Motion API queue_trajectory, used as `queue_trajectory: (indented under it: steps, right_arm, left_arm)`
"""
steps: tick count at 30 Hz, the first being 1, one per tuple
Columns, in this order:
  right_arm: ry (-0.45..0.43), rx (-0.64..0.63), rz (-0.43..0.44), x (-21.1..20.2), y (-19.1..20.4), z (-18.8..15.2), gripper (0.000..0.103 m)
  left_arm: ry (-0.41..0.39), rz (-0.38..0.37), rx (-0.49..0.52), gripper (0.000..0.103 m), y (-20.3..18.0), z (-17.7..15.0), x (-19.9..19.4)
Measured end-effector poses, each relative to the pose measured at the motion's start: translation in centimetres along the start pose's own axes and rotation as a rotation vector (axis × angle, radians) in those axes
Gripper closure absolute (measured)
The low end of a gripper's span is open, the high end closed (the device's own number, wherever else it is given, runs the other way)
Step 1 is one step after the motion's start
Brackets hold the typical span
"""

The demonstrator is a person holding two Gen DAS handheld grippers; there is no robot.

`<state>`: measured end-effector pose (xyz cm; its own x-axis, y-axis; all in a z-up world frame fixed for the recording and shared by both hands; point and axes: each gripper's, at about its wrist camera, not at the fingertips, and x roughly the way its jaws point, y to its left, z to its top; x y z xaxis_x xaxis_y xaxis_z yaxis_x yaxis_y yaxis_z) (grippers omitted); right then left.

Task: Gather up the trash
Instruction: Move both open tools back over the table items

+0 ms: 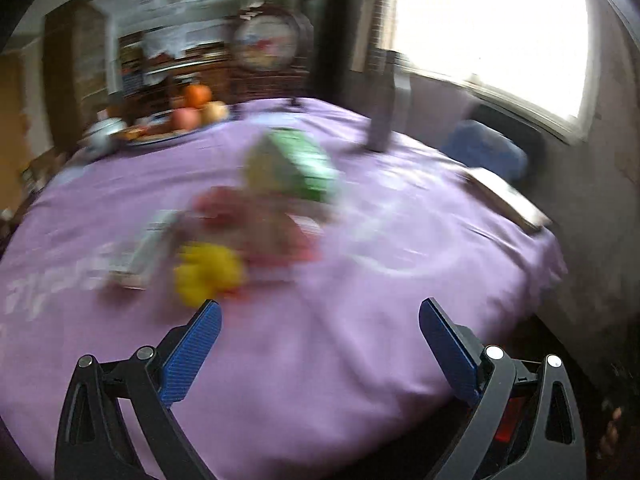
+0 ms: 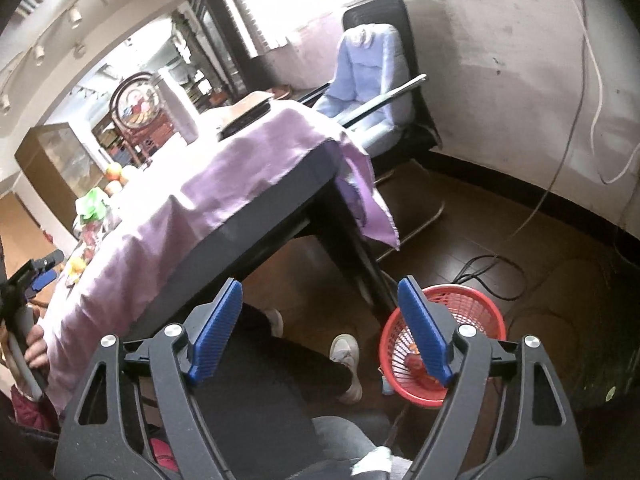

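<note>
In the left wrist view, which is blurred, trash lies in a heap on the purple tablecloth point(image 1: 360, 360): a green and white carton point(image 1: 296, 164), a red wrapper point(image 1: 256, 220), a yellow crumpled piece point(image 1: 208, 272) and a pale packet point(image 1: 140, 252). My left gripper point(image 1: 320, 308) hovers open just short of the heap, with nothing between its blue pads. My right gripper point(image 2: 320, 284) is open and empty, held off the table's near corner above the floor. The red mesh basket point(image 2: 480, 300) stands on the floor behind its right finger, with a reddish scrap point(image 2: 416, 360) inside.
A plate of fruit point(image 1: 188, 120) sits at the table's far left, a book point(image 1: 508, 200) at its right edge, and a dark stand point(image 1: 380, 120) at the back. A chair draped with a blue jacket point(image 2: 372, 80) stands beyond the table. Cables point(image 2: 492, 276) lie on the floor. A person's shoe point(image 2: 344, 352) is beside the basket.
</note>
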<state>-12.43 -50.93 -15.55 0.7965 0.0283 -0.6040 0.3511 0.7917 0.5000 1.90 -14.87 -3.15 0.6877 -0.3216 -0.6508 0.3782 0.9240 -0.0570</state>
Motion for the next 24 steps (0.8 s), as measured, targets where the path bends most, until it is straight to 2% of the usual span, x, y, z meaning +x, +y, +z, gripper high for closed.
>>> queue_trajectory:
  steps: [5, 8, 12, 17, 21, 24]
  right_arm:
    - [0.006, -0.057, 0.028, 0.3, 3.3, 0.3, 0.022]
    - [0.015, -0.095, 0.045, 0.8, 5.3, 0.3, 0.022]
    - [0.042, -0.156, 0.066, 1.8, 8.1, 0.1, 0.022]
    - [0.062, -0.201, 0.106, 2.4, 11.3, 0.4, 0.022]
    - [0.069, -0.221, 0.139, 2.6, 13.6, 0.8, 0.02]
    - [0.084, -0.228, 0.187, 3.0, 15.6, 1.1, 0.019]
  left_arm:
    - [0.033, 0.113, -0.034, 0.006, 6.3, 2.6, 1.2]
    - [0.074, 0.144, -0.05, 0.006, 9.5, 3.3, 2.5]
    - [0.168, 0.116, -0.12, 0.006, 13.1, 4.3, 5.4]
    - [0.265, 0.074, -0.176, 0.006, 15.4, 5.2, 9.3]
    - [0.294, 0.059, -0.158, 0.006, 16.3, 5.1, 10.9]
    - [0.298, 0.063, -0.071, 0.006, 15.8, 5.3, 11.8]
